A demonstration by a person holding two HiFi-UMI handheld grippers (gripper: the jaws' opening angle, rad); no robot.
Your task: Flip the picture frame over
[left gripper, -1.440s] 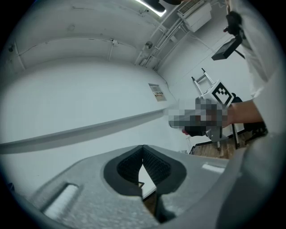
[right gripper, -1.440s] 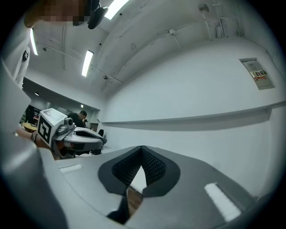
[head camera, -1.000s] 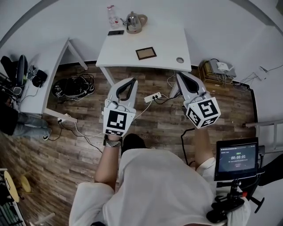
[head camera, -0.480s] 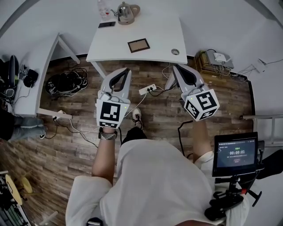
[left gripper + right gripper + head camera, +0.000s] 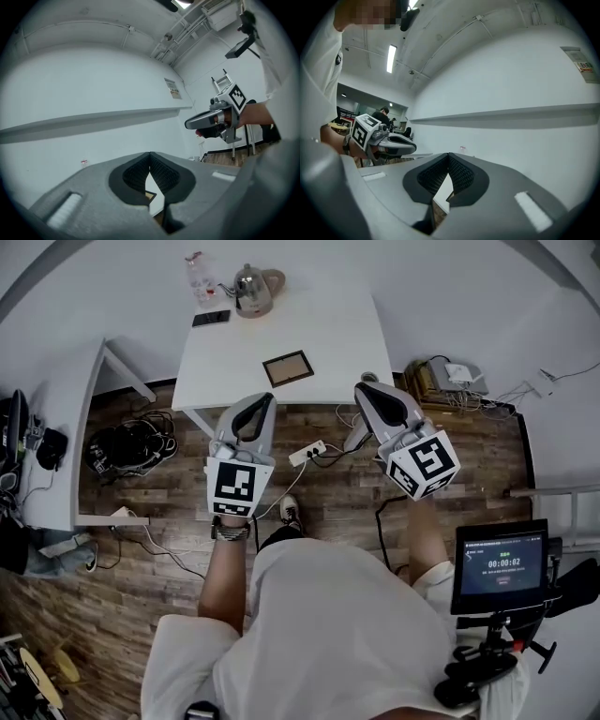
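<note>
A small brown picture frame (image 5: 287, 368) lies flat on the white table (image 5: 328, 329), near its front edge. Both grippers are held level, short of the table and over the wooden floor. My left gripper (image 5: 265, 397) is shut with nothing in it, its tips just before the table's front edge and below the frame. My right gripper (image 5: 360, 388) is shut and empty too, at the table's front right corner. In the left gripper view the jaws (image 5: 150, 154) meet at the tips, and a corner of the frame (image 5: 150, 196) shows beneath them. The right gripper view shows its jaws (image 5: 449, 154) closed.
A kettle (image 5: 251, 289), a dark phone (image 5: 211, 318) and a bottle (image 5: 197, 276) stand at the table's far edge. A power strip (image 5: 307, 452) and cables lie on the floor under the grippers. A second white desk (image 5: 66, 427) is at the left, a screen on a stand (image 5: 500, 568) at the right.
Both grippers have moved forward to the table's front edge, and the table and frame sit closer in the head view. Both stay shut.
</note>
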